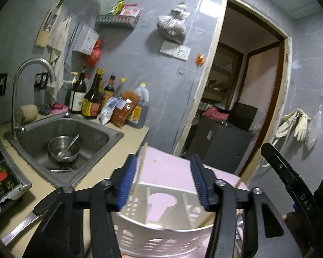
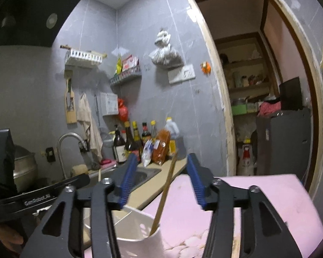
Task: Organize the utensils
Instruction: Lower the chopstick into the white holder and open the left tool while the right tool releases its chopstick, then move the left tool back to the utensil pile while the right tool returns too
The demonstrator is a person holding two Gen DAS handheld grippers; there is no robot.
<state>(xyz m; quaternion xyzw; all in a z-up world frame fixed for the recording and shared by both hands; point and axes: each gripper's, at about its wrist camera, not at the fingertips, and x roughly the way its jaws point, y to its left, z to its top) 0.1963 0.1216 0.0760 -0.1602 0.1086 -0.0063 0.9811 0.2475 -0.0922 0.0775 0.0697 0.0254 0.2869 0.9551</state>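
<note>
Your left gripper (image 1: 161, 182) stands about half open at the bottom centre of its frame, with nothing pinched. One pale chopstick (image 1: 139, 172) leans just inside the left pad, apparently free of it. Your right gripper (image 2: 159, 182) is likewise partly open and empty, and a darker bamboo chopstick (image 2: 164, 191) rises through the gap without touching either blue pad.

Both sticks stand tilted in the white utensil holder (image 1: 161, 232) at the bottom of each view. That slant suggests they simply rest against its rim, so the jaws appear parted because the sticks are already delivered. The holder is thin moulded plastic, curved, with cut-out perforations and an inner divider, light enough to tip if bumped. It sits on a pink board (image 2: 258, 195), matte and slightly stained.

More utensils lie left of centre in the left wrist view. In the brushed stainless sink (image 1: 101, 137), a round steel bowl (image 1: 63, 148) holds a metal spoon (image 1: 70, 145) propped on its rim, probably awaiting sorting. A knife (image 1: 21, 228) with a shiny flat blade lies on the beige counter at the lower left. The pads are ribbed blue rubber, suited to gripping slim, smooth sticks.
</note>
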